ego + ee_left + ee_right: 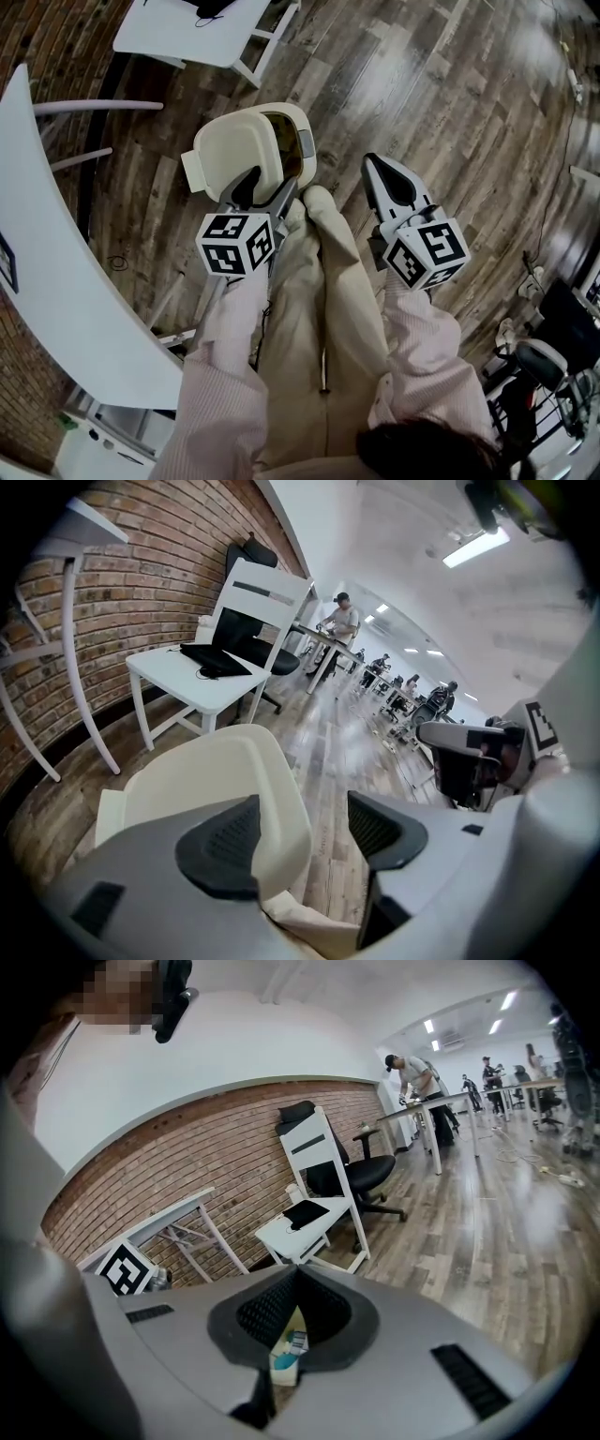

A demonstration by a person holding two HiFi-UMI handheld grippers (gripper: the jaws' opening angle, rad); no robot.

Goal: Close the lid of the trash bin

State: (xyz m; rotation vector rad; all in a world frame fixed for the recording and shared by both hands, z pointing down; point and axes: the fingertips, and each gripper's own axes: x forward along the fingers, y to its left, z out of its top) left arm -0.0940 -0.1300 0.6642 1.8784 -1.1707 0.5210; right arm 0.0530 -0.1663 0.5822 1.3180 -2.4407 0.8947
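The trash bin (305,155) stands on the wood floor just ahead of the person's knees, its cream lid (239,150) tipped up and back. In the head view my left gripper (272,180) sits over the lid's near edge. In the left gripper view the lid (211,780) fills the lower left, its rim passing between the two dark pads (225,846), which stand well apart, so the left gripper (300,841) is open. My right gripper (373,164) hovers right of the bin. Its tips (295,1279) meet; it is shut on nothing.
A white chair (202,28) with a black item on its seat stands beyond the bin, by the brick wall (122,592). A curved white table (56,281) runs along the left. Beige trouser legs (323,309) are below. Desks and people (342,621) are far off.
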